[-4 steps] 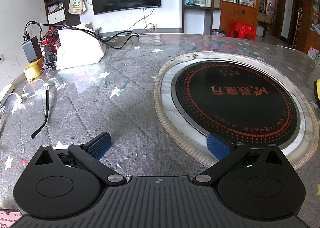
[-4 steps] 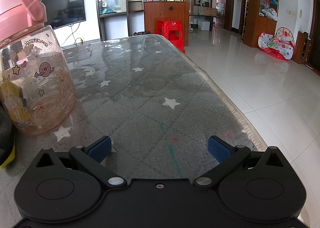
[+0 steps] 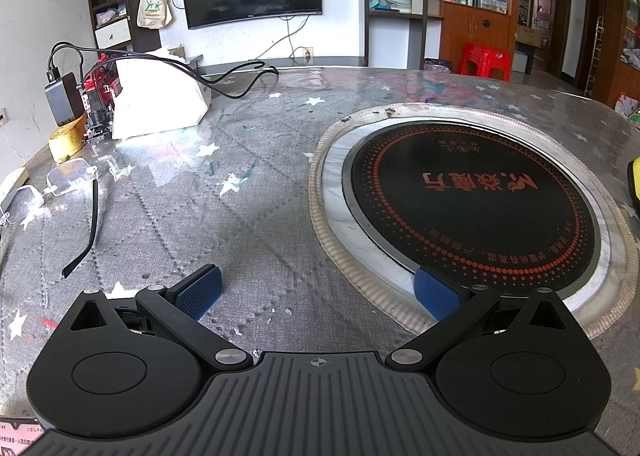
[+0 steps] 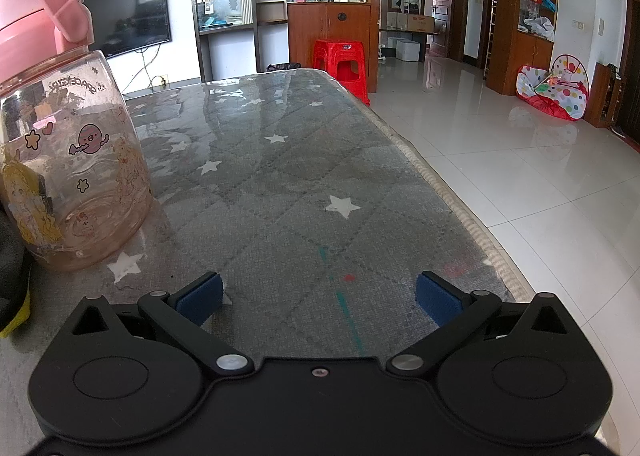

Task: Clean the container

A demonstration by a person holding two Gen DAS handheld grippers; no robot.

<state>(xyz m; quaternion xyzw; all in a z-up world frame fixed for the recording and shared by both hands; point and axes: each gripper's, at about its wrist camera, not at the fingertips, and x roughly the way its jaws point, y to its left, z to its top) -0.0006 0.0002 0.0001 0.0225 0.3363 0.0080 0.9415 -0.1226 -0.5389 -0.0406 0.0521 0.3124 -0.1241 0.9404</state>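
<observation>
A clear pink cartoon-printed bottle [image 4: 72,175] with a pink lid [image 4: 36,11] stands upright on the table at the left of the right wrist view. A dark cloth with a yellow edge [image 4: 12,288] lies just left of it, mostly cut off. My right gripper [image 4: 320,296] is open and empty, low over the table, to the right of the bottle and apart from it. My left gripper [image 3: 318,292] is open and empty, low over the table at the near rim of the round black cooktop [image 3: 472,199]. The bottle does not show in the left wrist view.
Eyeglasses [image 3: 60,191] lie at the left. A white box [image 3: 156,99], a black adapter with cables [image 3: 64,95] and a red item stand at the far left. A yellow-edged thing [image 3: 634,179] peeks in at the right. The table edge [image 4: 452,191] drops to tiled floor on the right.
</observation>
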